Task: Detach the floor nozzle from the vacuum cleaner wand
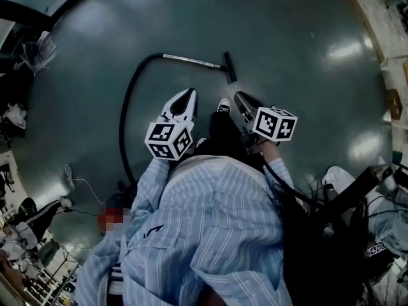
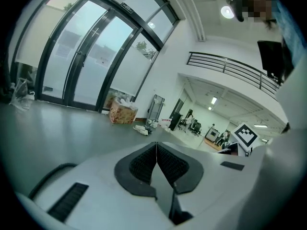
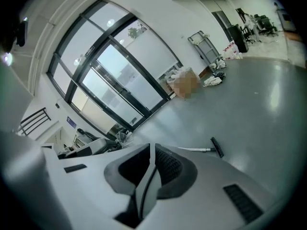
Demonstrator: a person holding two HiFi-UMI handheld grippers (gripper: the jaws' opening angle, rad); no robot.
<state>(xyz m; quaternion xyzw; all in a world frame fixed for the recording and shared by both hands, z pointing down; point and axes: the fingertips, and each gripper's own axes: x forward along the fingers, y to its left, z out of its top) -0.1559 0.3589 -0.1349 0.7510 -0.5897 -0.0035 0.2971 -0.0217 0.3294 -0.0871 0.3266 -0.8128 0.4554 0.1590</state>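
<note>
Left gripper (image 1: 189, 94) closed, right gripper (image 1: 240, 97) barely ajar, both empty, with the stiff floor nozzle (image 1: 229, 67) well ahead, probably best gripped at its neck beside the rigid wand (image 1: 188, 59).

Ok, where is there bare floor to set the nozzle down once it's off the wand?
Bare floor opens right of the nozzle and beyond the wand. Crowded: the hose curving on the left, clutter at the left edge, dark equipment bottom right.
</note>
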